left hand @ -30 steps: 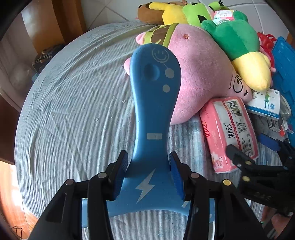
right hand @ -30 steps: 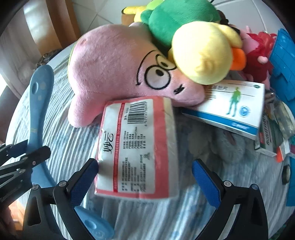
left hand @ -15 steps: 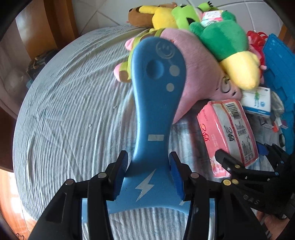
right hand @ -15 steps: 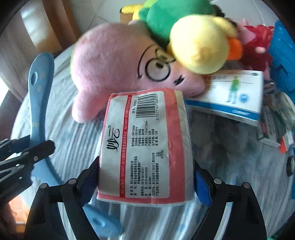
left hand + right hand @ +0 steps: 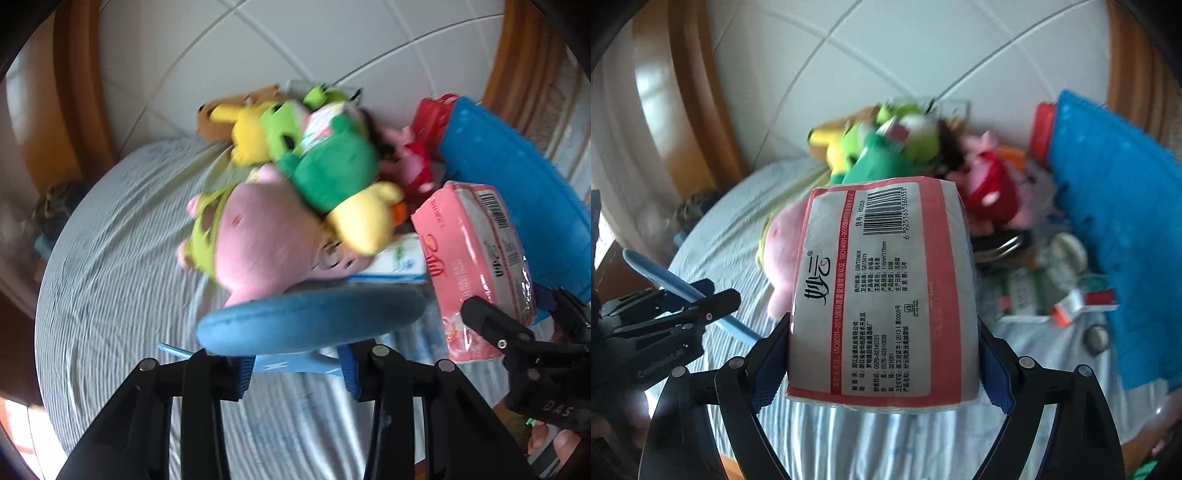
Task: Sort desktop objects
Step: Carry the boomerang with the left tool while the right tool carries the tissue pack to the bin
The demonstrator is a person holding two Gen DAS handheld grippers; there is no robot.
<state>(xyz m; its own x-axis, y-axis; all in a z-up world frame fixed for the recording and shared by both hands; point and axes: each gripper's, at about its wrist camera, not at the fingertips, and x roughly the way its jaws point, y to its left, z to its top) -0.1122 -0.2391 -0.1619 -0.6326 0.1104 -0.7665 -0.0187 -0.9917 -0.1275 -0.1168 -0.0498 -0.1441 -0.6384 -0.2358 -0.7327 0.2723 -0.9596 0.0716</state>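
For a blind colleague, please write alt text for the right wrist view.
The right gripper holds a pink-and-white tissue pack, barcode up, above a striped cloth. Behind it lie blurred plush toys and a blue board; at left, the left gripper holds a blue paddle.

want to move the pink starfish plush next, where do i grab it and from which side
Take the pink starfish plush across its rounded body, coming from the bare striped cloth on its left. The green and yellow plush lies over its right side, so that side and the top are blocked. Its soft bulk should squash between the fingers; the thin limbs would probably slip.
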